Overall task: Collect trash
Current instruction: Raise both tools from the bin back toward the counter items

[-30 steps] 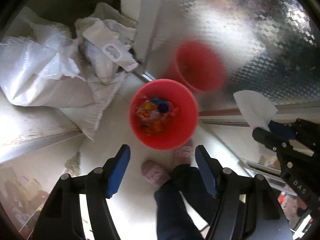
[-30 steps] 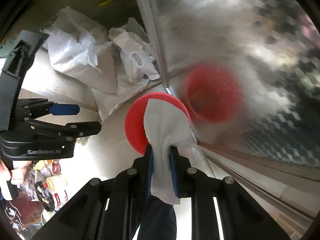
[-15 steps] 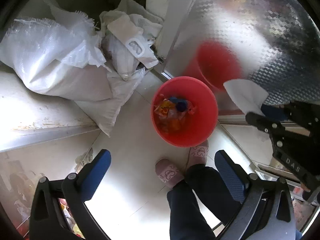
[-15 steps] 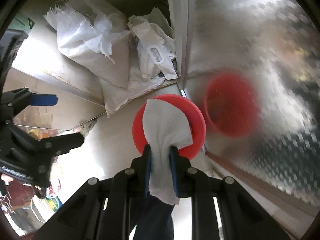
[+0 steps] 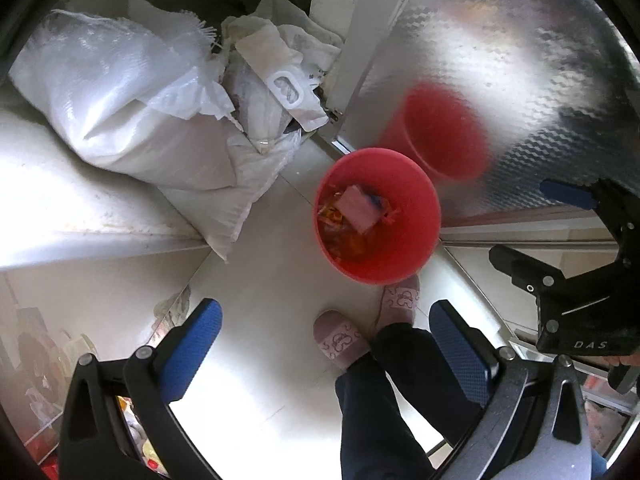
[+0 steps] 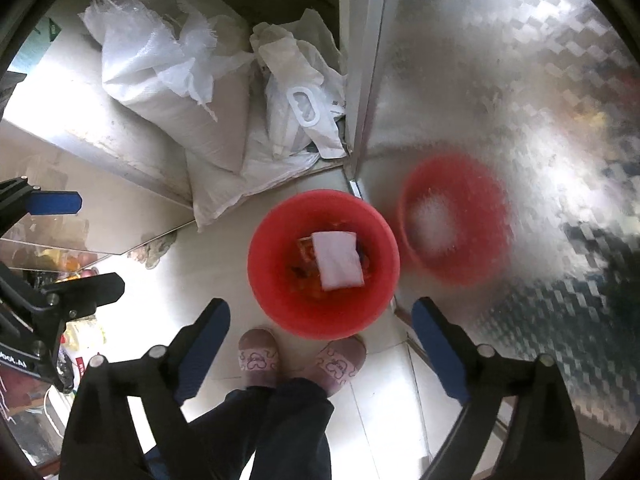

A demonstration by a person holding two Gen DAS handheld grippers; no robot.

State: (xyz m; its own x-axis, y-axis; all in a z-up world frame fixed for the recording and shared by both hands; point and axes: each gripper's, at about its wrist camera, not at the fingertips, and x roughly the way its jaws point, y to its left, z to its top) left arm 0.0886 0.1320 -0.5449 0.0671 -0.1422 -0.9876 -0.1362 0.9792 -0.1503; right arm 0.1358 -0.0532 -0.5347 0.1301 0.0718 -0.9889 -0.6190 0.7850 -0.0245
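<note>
A red trash bin (image 5: 420, 216) (image 6: 264, 276) stands on the pale floor against a shiny metal panel. A white tissue (image 5: 357, 209) (image 6: 337, 260) lies in it on top of colourful wrappers. My right gripper (image 6: 320, 344) is open and empty, held high above the bin's near rim. My left gripper (image 5: 326, 352) is open and empty too, above the floor in front of the bin. The right gripper also shows at the right edge of the left wrist view (image 5: 568, 232). The left gripper shows at the left edge of the right wrist view (image 6: 60, 240).
White woven sacks (image 5: 132, 120) (image 6: 172, 92) and plastic bags (image 6: 304, 108) are piled behind the bin, left of a metal post (image 5: 352, 48). The panel (image 5: 500, 60) mirrors the bin. The person's slippered feet (image 6: 300, 356) stand just in front of the bin.
My right gripper opened and the white tissue dropped from it into the red bin. My left gripper opened wider and both grippers drew back from the bin.
</note>
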